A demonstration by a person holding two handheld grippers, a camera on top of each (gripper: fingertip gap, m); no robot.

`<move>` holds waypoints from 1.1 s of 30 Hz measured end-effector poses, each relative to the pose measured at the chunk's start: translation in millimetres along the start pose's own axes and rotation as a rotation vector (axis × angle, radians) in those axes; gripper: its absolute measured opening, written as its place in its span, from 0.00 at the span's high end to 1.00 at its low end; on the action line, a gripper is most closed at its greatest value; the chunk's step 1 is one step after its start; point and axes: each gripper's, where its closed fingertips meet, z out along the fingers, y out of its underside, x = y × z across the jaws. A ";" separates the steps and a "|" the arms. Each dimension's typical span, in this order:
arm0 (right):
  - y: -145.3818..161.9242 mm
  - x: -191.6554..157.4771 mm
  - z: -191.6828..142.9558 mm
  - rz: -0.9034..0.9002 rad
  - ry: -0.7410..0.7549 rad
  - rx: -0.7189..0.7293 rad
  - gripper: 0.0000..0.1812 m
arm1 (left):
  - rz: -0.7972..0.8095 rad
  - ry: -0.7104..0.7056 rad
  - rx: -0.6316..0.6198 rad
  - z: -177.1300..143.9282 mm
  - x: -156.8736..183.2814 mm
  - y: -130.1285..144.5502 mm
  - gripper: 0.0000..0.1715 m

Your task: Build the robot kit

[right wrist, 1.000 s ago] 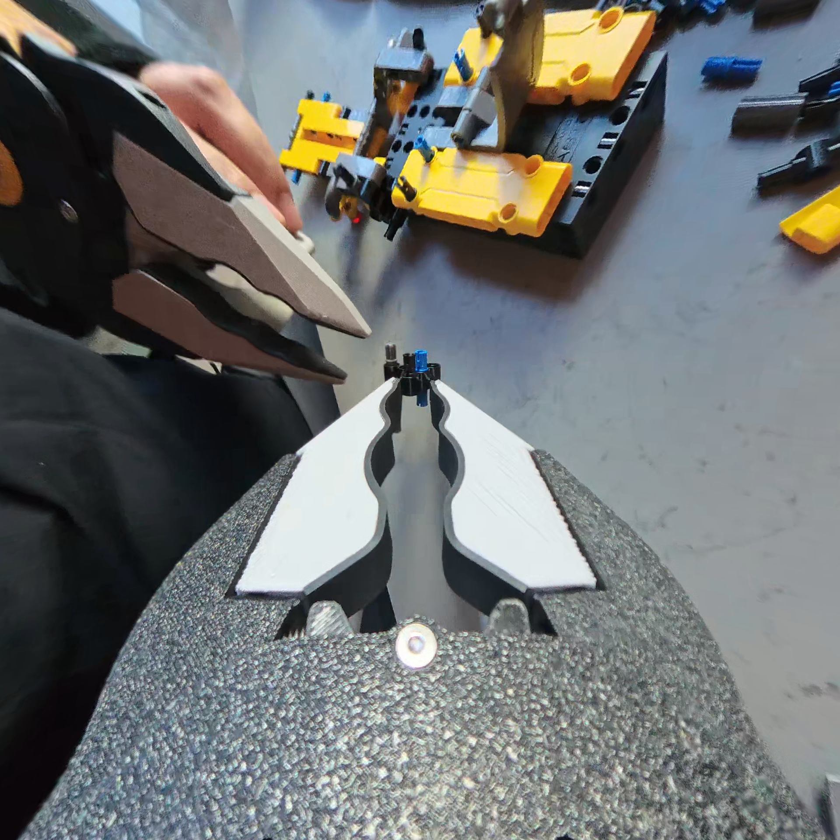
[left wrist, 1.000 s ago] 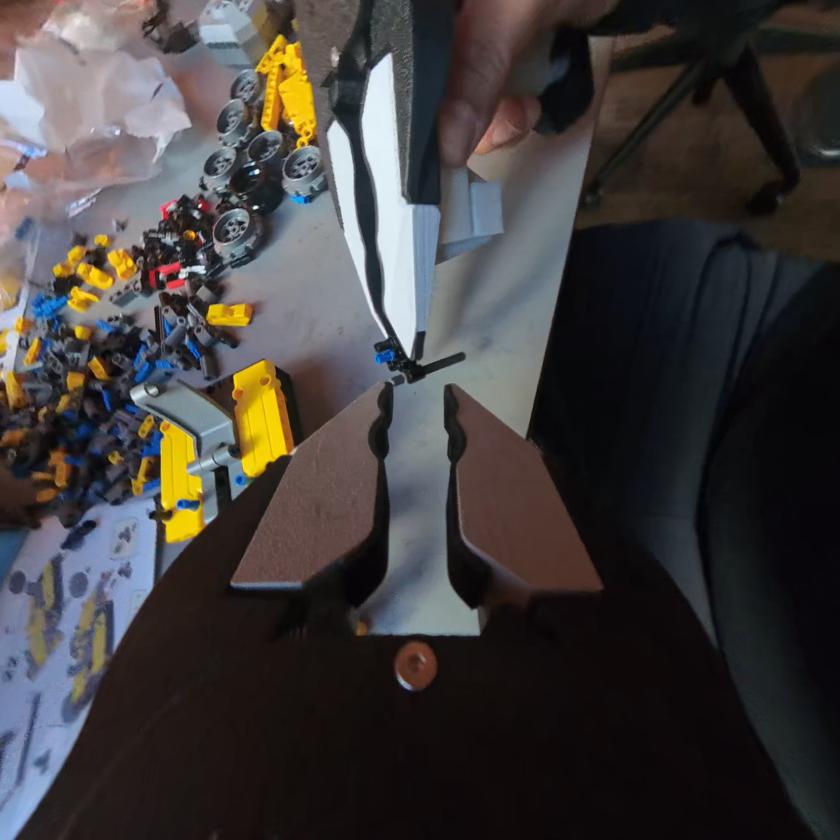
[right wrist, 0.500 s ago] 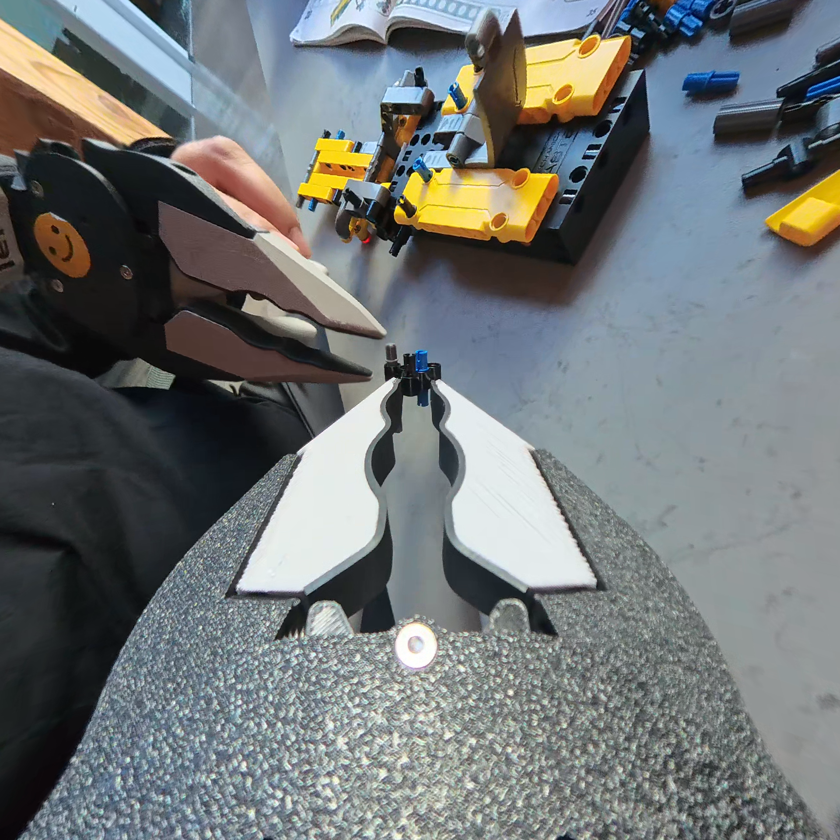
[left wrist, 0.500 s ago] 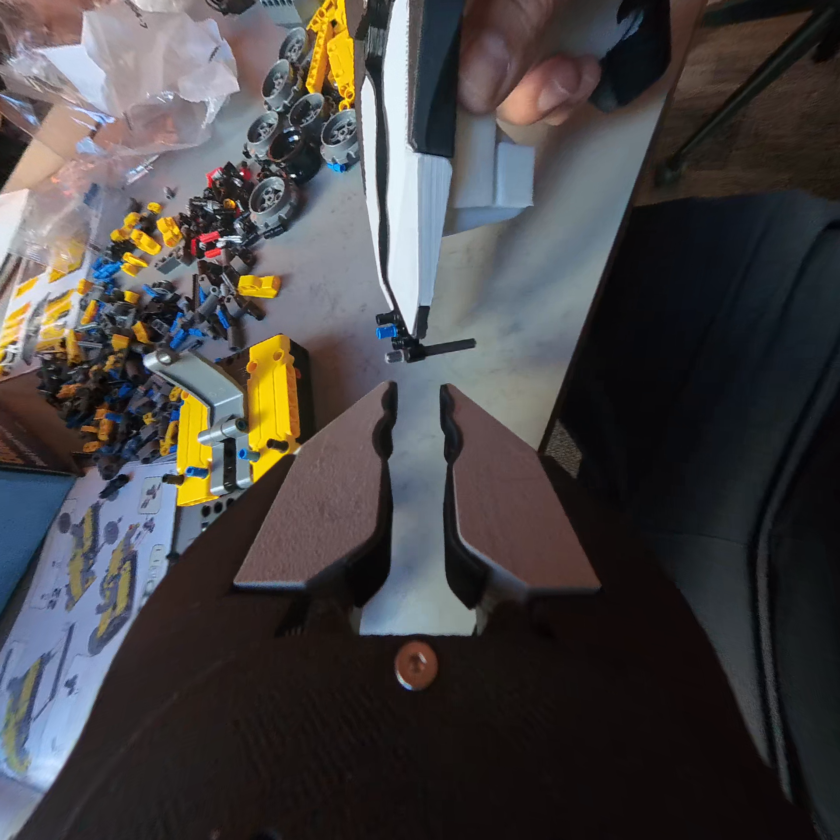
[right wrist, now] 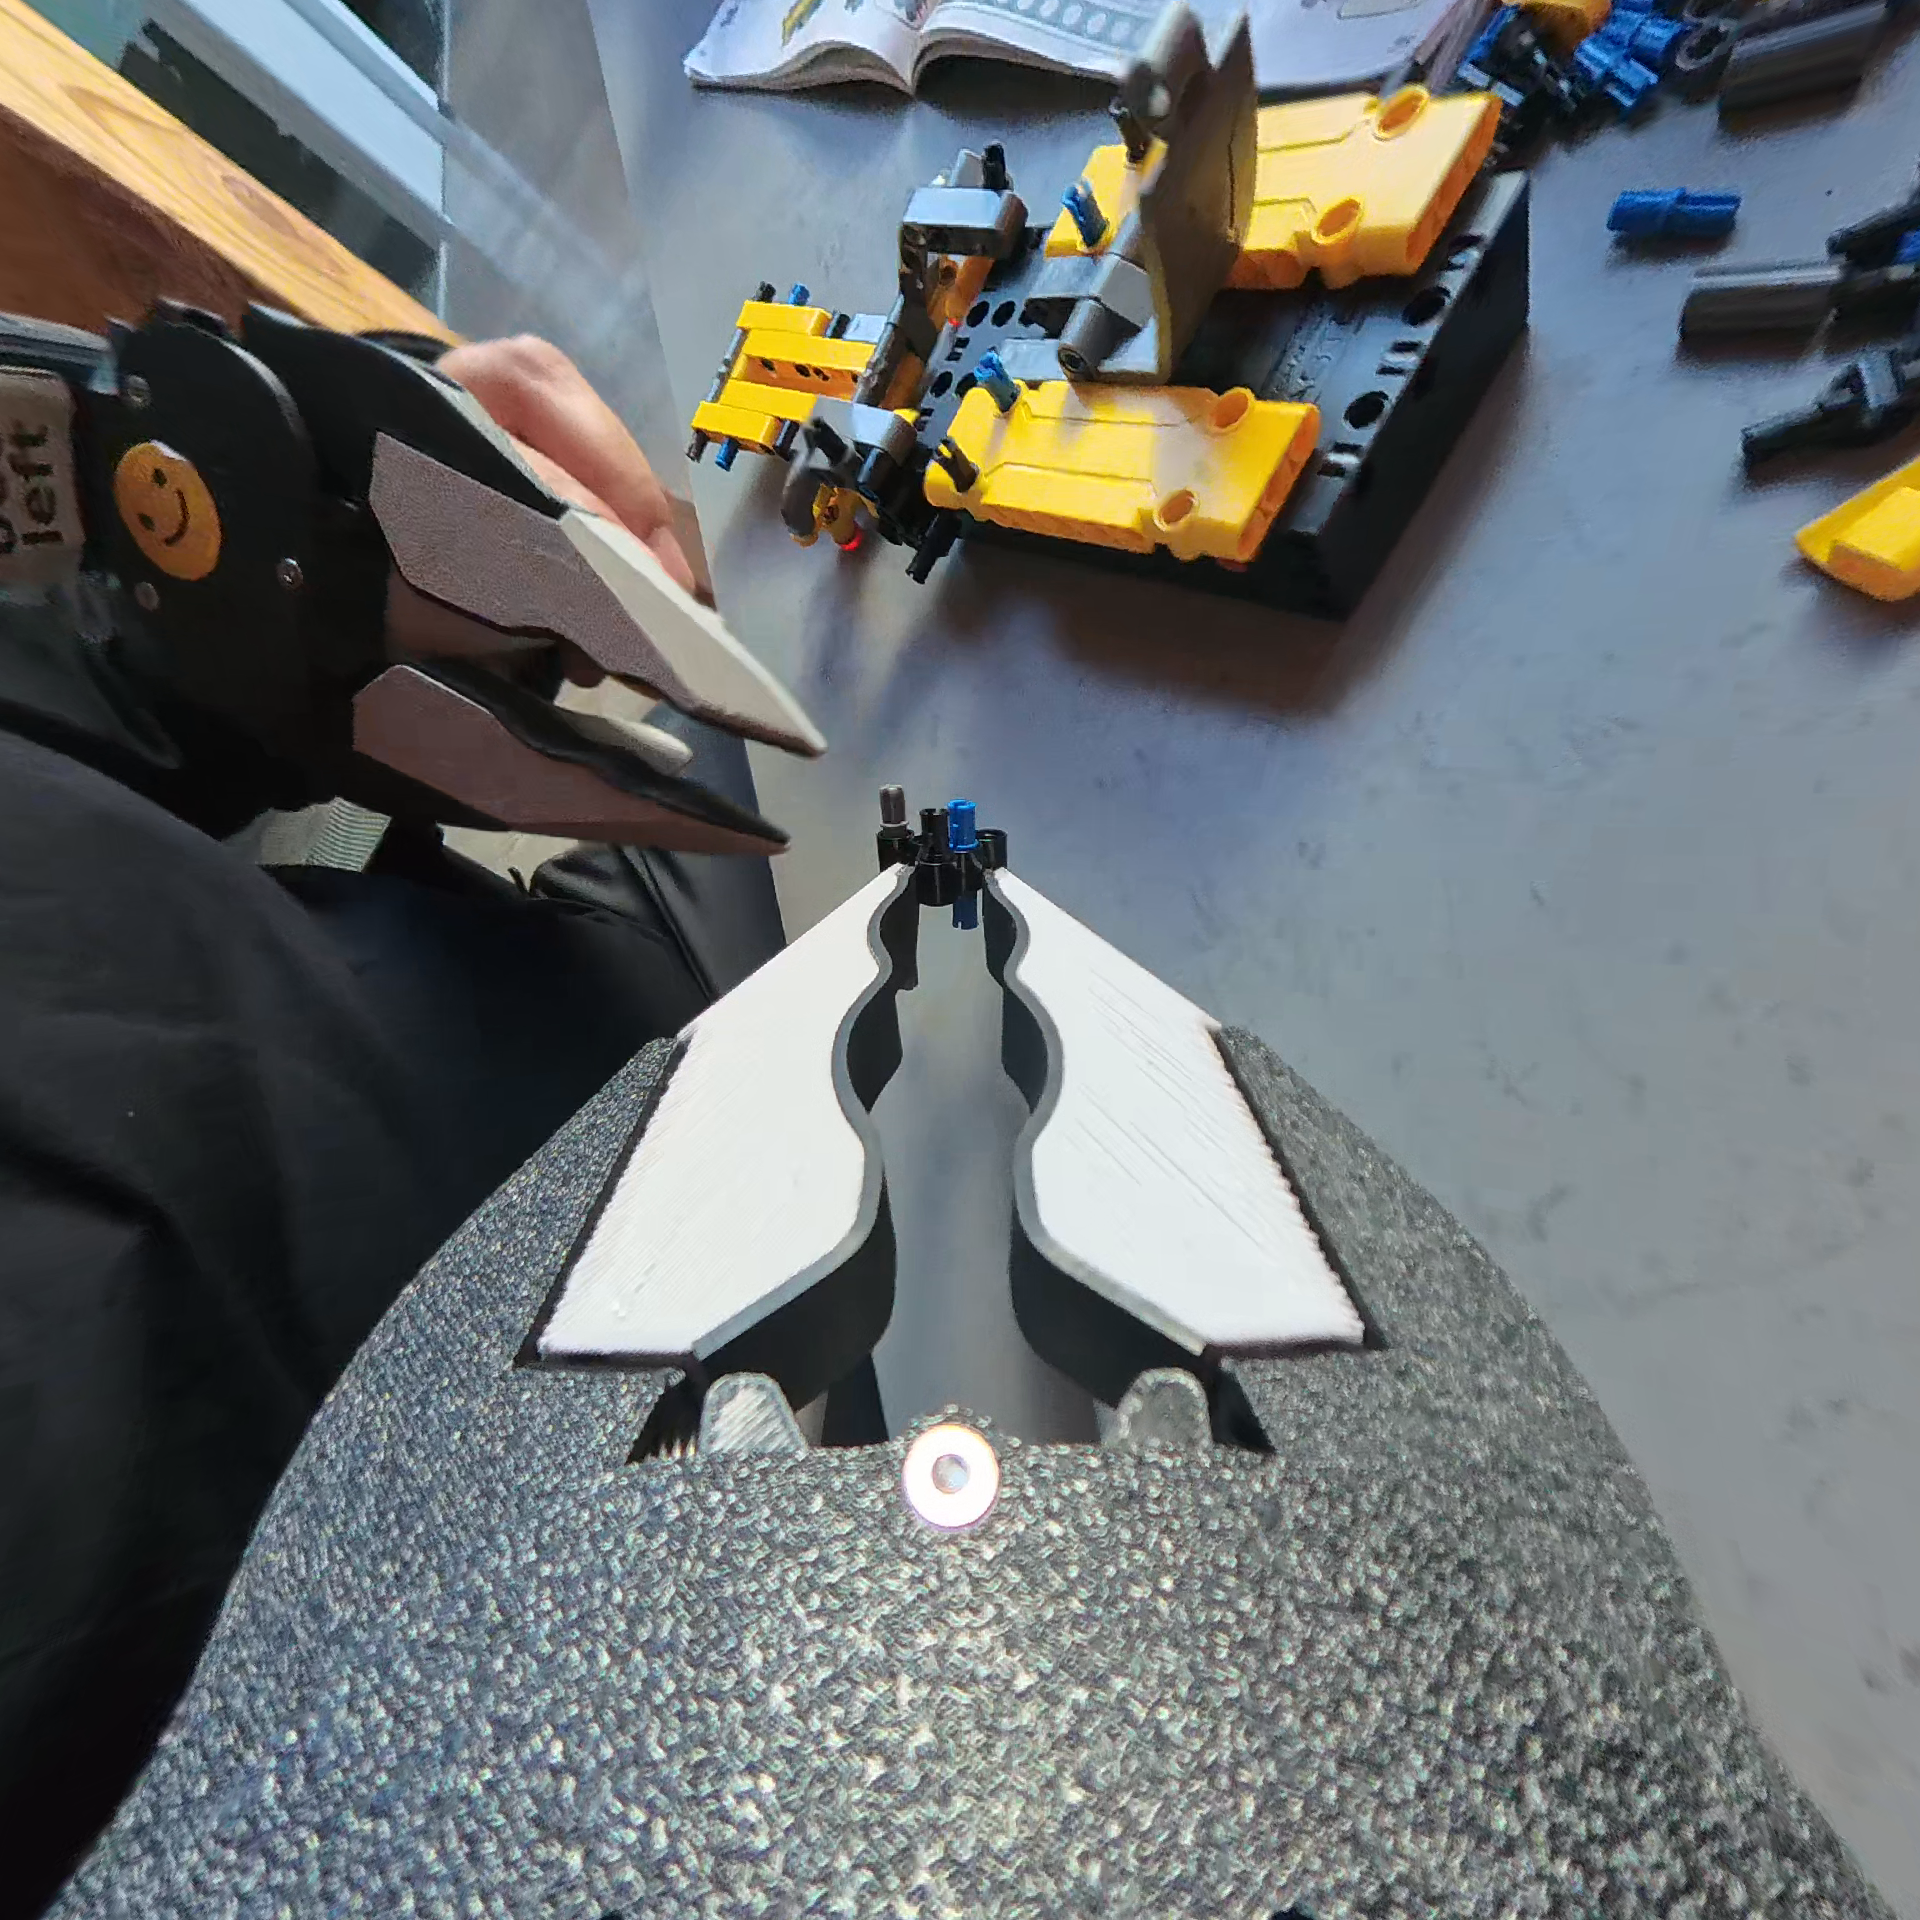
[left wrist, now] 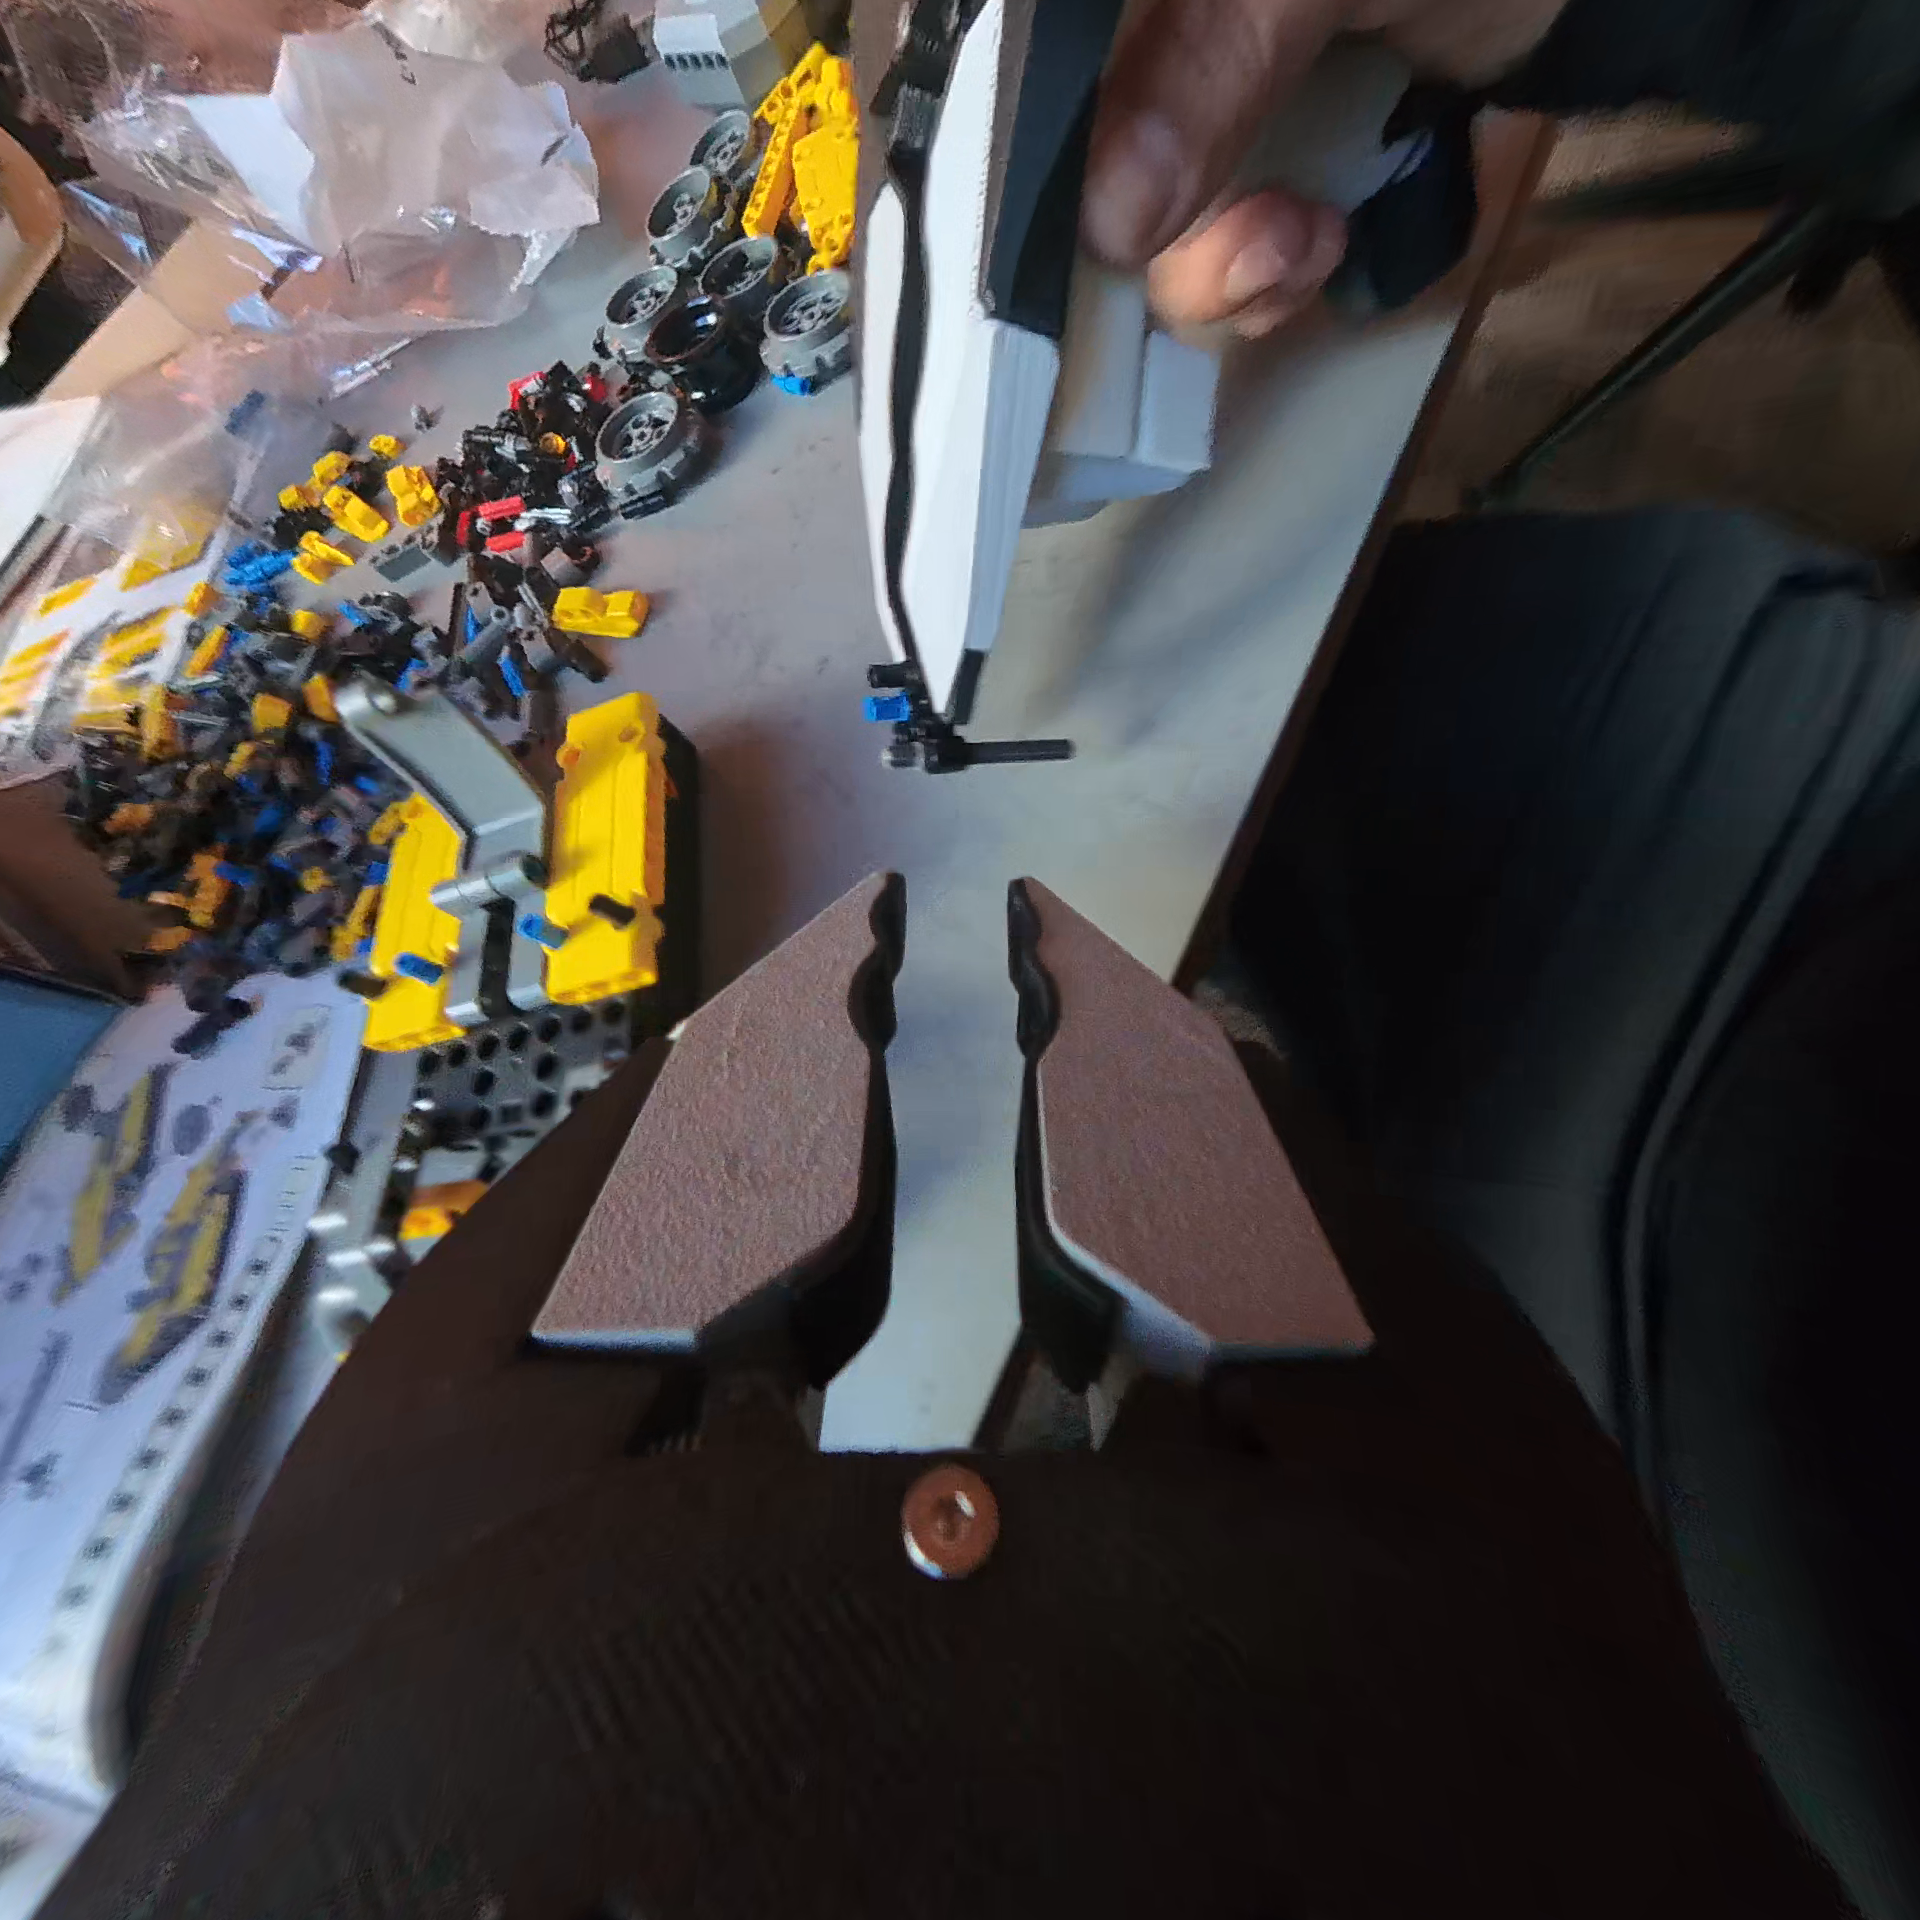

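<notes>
A: Your left gripper has backed away from the pin cluster since a second ago; the two were nearly touching then, and a clear gap now shows between them.

B: And your right gripper?

A: Its white fingers pinch the cluster at the very tips, above the grey table, with a black axle sticking out sideways.

B: Left jaws?

A: Narrowly parted, holding nothing. By my reading, you stepped back without passing anything over.

B: What's around?

A: Half-built yellow model beyond, loose parts and wheels farther off.
</notes>
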 end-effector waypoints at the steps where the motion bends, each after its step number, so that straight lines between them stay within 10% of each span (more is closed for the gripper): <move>1: -2.3 -2.0 2.1 -0.025 0.001 -0.001 0.94 | -0.027 0.018 0.036 -4.0 4.9 0.1 0.91; 22: -28.0 11.1 33.2 0.016 0.128 0.000 0.94 | -0.197 0.118 0.432 -92.4 -4.9 27.3 0.90; 33: -33.4 4.4 29.5 0.046 0.087 0.036 0.94 | -0.187 0.106 0.337 -87.7 -12.3 21.8 0.85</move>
